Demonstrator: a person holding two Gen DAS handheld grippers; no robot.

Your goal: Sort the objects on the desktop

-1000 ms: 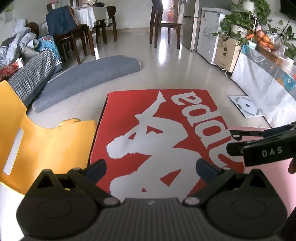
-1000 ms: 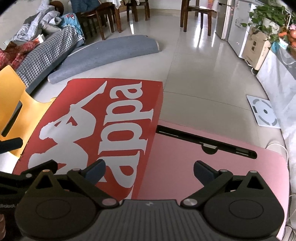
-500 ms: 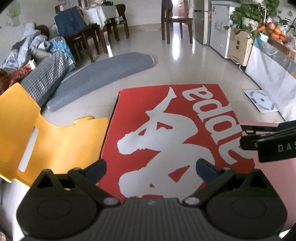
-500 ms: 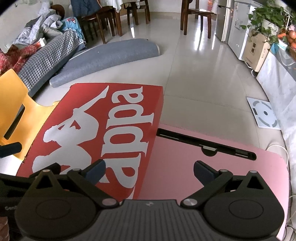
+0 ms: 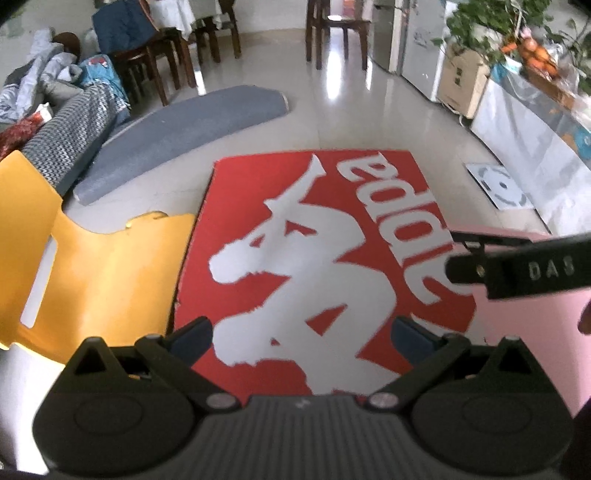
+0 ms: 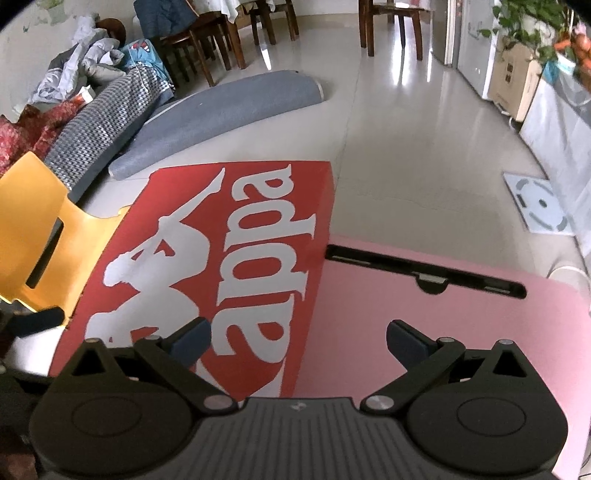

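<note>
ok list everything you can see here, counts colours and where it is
box lid: 1, red with white logo, lying flat under the left gripper
pink surface: 1, pink with a black slot, right of the box lid
chair: 1, yellow, left of the box lid
mat: 1, grey, on the floor beyond the box lid
scale: 1, white, on the floor far right
wooden chairs: several, dark brown, far end of the room
left gripper: 1, black, open
right gripper: 1, black, open
</note>
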